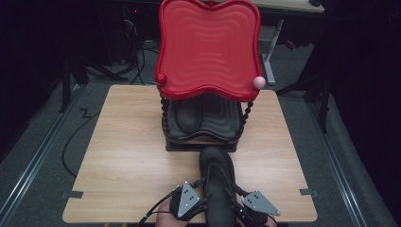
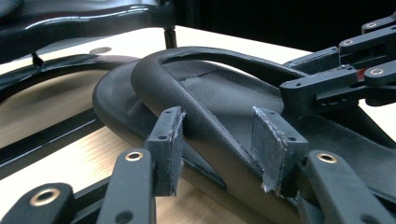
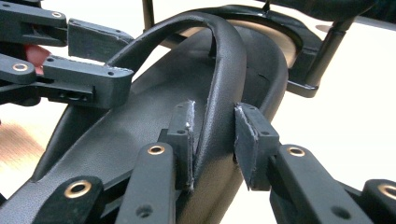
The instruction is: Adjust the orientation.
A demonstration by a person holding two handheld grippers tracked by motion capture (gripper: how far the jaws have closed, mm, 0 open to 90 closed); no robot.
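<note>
A black sandal [image 1: 216,175] lies flat on the wooden table [image 1: 127,156] near its front edge, toe toward a two-tier rack. My left gripper [image 1: 204,198] is at its left side. In the left gripper view the left gripper [image 2: 217,144] stands open, its pads on either side of the sandal's strap [image 2: 205,116] with a small gap at the right pad. My right gripper [image 1: 235,197] is at the sandal's right side. In the right gripper view the right gripper [image 3: 212,140] is shut on the other branch of the strap [image 3: 224,88].
The rack stands mid-table, with a red wavy top tray [image 1: 208,47] and a black lower tray [image 1: 227,127] that holds another dark shoe [image 1: 189,116]. A pink knob [image 1: 257,82] sits at the red tray's right corner. Bare tabletop lies to the left and right.
</note>
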